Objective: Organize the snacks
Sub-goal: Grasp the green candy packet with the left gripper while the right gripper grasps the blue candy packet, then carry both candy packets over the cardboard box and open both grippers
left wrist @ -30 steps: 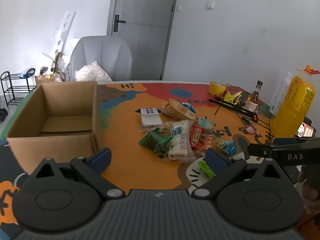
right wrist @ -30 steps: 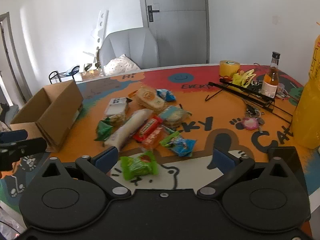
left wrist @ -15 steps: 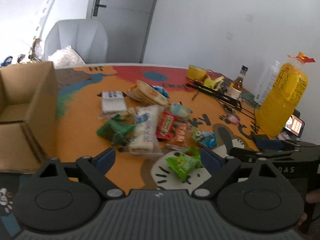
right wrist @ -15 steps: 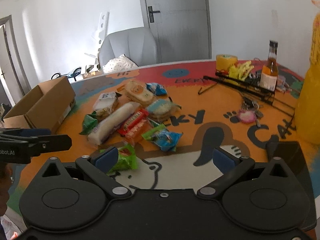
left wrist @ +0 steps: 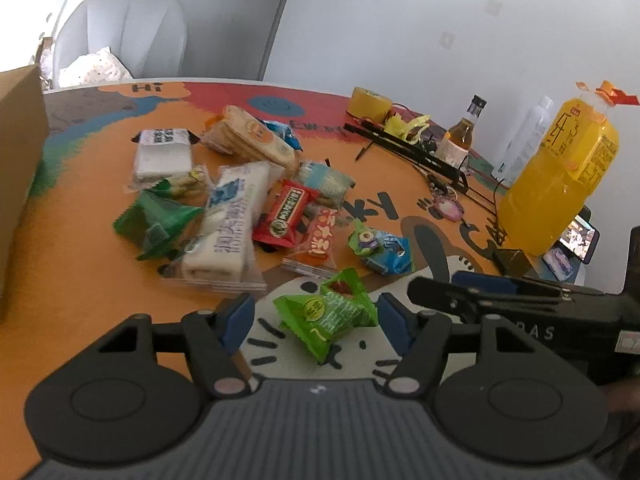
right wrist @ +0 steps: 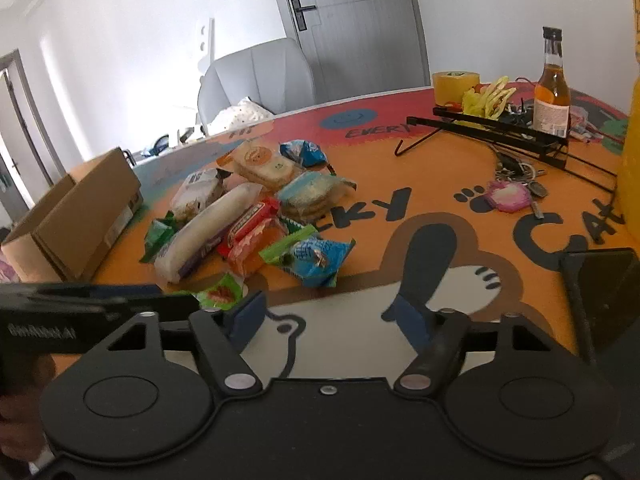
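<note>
**A:** So the left gripper is closing in on that bright green snack packet. The packet sits between the jaws on the white cat-face part of the table mat, at the near edge of the snack pile. The pads don't look like they're pressing on it yet, so nothing's gripped.

**B:** And the right gripper?

**A:** Closing too, but there's only bare mat between its jaws. It's holding nothing.

**B:** How's that packet going to handle?

**A:** My guess: featherlight, crinkly, puffed film. It's slippery and squashes easily, and whatever's inside may crumble. I'd pinch across the middle of the pouch, not the thin sealed fins at the ends, since those could slide out.

**B:** Where does it all go?

**A:** Probably the open cardboard box, which stands well apart from the packet on the pile's far left.

**B:** Room?

**A:** Bright. White walls, grey door and a grey chair behind the table. There's clutter off to the right: a big yellow juice jug, a small glass bottle, a tape roll and some keys.
</note>
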`<state>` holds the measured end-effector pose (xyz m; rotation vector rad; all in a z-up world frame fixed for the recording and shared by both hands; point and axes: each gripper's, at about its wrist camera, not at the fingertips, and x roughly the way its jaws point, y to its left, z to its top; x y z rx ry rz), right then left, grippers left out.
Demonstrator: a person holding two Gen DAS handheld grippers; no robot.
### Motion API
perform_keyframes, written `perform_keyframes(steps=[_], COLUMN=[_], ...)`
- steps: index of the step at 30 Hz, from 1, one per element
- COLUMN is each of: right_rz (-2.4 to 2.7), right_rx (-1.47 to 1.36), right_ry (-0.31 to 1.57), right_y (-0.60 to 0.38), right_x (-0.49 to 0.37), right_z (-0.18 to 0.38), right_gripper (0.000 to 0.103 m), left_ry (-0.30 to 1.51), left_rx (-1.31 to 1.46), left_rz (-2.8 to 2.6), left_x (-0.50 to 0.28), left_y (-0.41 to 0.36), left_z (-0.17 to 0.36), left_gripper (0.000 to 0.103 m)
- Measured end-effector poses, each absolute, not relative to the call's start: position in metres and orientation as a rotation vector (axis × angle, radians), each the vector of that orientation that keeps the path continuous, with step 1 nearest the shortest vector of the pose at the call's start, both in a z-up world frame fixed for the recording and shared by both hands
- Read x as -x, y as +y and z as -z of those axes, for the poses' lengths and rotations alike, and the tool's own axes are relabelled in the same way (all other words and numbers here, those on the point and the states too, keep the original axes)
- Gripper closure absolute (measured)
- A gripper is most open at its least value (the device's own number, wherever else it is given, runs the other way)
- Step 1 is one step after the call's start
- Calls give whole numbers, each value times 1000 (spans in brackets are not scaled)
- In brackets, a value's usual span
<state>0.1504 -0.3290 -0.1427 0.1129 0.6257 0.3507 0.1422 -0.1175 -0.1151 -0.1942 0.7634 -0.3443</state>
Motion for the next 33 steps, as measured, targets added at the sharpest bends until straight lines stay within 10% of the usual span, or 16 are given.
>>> perform_keyframes(steps=[20, 27, 33], right_rz=[-381, -398, -419], right_rx=[-110, -69, -96], right_ry=[632, 648, 637], right_y=[-309, -299, -299], right_x=[-187, -188, -179], right_z=[149, 149, 141], right_gripper=[34, 80, 83], left_ry=[749, 732, 687], left_rx=[229, 246, 248], left_rz=[310, 292, 281], left_x=[-143, -133, -122], left_y=[-109, -99, -96], left_z=[115, 109, 95], left_gripper=[76, 77, 77])
